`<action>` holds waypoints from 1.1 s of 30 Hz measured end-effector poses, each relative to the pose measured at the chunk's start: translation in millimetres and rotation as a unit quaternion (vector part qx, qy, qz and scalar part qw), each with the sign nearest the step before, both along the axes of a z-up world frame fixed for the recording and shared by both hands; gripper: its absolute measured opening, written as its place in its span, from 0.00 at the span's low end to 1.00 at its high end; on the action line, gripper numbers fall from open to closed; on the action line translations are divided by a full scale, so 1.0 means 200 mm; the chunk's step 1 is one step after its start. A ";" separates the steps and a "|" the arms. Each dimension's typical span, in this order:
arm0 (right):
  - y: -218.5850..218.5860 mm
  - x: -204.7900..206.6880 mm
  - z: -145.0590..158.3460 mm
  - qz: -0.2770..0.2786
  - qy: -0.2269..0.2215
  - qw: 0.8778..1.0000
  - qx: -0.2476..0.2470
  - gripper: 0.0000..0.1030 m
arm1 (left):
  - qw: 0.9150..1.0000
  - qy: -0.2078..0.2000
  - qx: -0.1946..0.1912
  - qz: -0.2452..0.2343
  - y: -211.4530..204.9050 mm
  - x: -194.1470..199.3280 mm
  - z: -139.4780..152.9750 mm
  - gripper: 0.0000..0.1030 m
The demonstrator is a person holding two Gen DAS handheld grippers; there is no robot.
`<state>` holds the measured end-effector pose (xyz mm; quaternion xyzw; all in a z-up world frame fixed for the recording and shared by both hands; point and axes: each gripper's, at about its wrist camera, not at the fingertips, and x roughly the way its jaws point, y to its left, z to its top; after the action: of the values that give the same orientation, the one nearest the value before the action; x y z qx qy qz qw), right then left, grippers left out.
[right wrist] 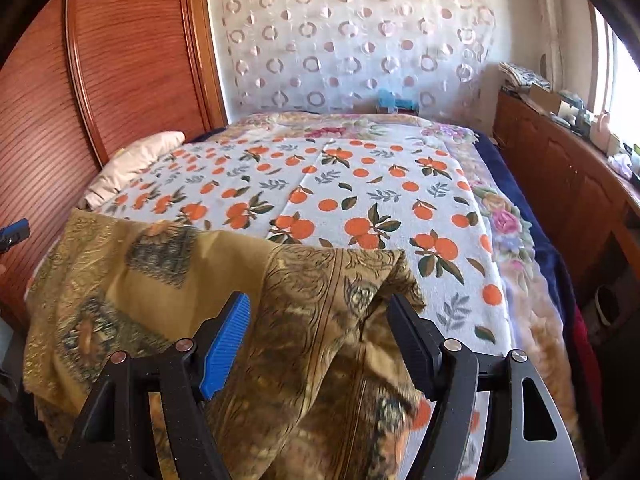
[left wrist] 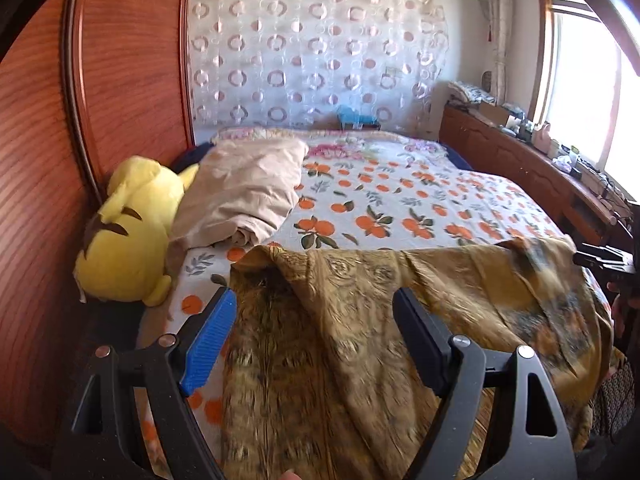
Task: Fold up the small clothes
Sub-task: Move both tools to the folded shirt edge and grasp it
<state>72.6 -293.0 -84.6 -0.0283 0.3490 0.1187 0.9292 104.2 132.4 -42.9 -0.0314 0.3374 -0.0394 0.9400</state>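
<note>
Your left gripper (left wrist: 314,320) is spread wide and holds nothing; the cloth (left wrist: 360,340) lies under and between its fingers. Your right gripper (right wrist: 320,324) is also wide, with a raised fold of cloth (right wrist: 320,300) between its fingers, ungripped. The cloth is spread along the near edge of the bed (right wrist: 360,184), rumpled, beside the plush (left wrist: 124,232) at the near left corner.

Count: 1 mustard patterned garment (left wrist: 360,320), 1 yellow plush toy (left wrist: 128,236), 1 beige pillow (left wrist: 244,192), 1 orange-print sheet (right wrist: 360,184), 2 grippers: left gripper (left wrist: 314,312), right gripper (right wrist: 320,316).
</note>
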 end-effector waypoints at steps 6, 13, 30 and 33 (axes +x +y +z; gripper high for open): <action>0.03 0.11 -0.02 -0.003 0.009 1.000 -0.021 0.71 | 0.999 0.051 0.002 0.007 0.06 0.24 -0.13 0.79; 0.02 0.15 -0.04 -0.013 0.010 1.000 -0.023 0.74 | 0.996 0.094 -0.010 0.005 0.10 0.38 -0.22 0.79; -0.09 0.20 -0.07 -0.023 0.040 0.999 -0.002 0.78 | 0.996 0.088 0.007 0.001 0.09 0.39 -0.28 0.79; -0.11 0.24 -0.09 -0.021 0.060 0.998 0.013 0.78 | 0.996 0.086 0.004 0.000 0.09 0.38 -0.28 0.79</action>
<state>120.5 -314.2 -102.8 -0.0016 0.4034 0.1054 0.9089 181.1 150.1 -98.0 -0.0308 0.4172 -0.0352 0.9076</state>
